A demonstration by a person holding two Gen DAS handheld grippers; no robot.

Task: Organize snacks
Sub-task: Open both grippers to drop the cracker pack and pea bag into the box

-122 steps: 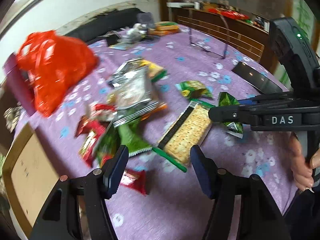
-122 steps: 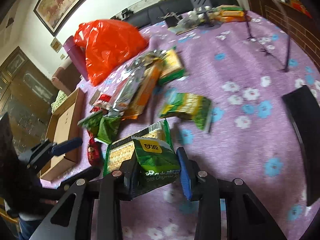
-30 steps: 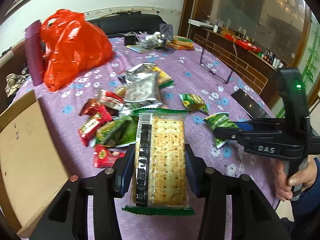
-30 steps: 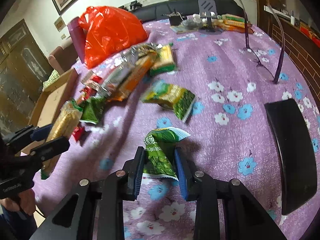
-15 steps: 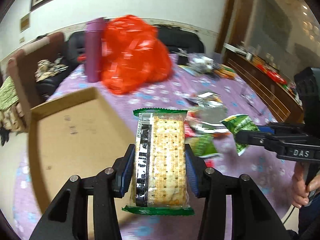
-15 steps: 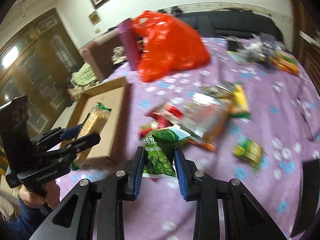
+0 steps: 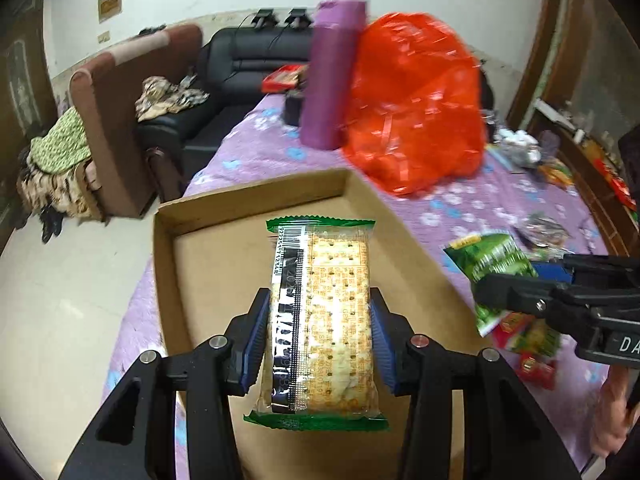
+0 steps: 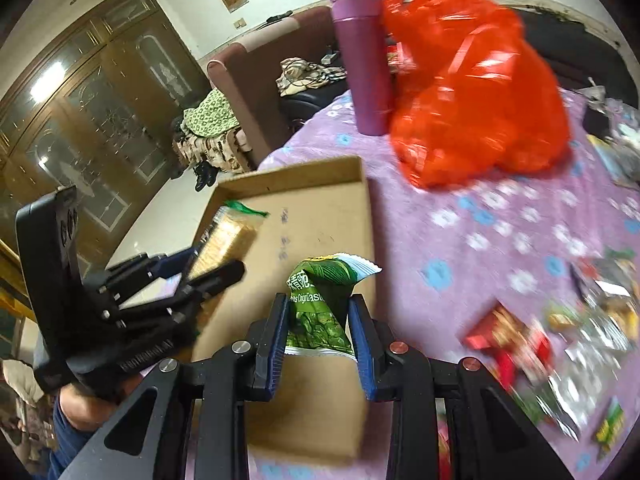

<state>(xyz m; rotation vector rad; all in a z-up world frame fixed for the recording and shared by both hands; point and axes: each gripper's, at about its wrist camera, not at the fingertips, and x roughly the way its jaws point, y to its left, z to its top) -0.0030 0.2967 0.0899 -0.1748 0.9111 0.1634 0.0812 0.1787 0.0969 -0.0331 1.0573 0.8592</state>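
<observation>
Placing step, both tools loaded. The left gripper (image 7: pixel 318 330) is clamped on the long sides of a cracker pack (image 7: pixel 320 320), held lengthwise above the floor of the cardboard box (image 7: pixel 256 196), which looks bare. The right gripper (image 8: pixel 318 320) is clamped on a green snack bag (image 8: pixel 320 300), held upright over the box's right wall. The purple cup (image 7: pixel 332 76) and red plastic bag (image 7: pixel 416 96) stand beyond the box on the flowered tablecloth (image 8: pixel 500 240); loose snacks (image 8: pixel 508 340) lie to the right of it. Judged next move: lower each pack to the box floor, cracker pack flat against one side, then part the jaws so neither packet tips out.
</observation>
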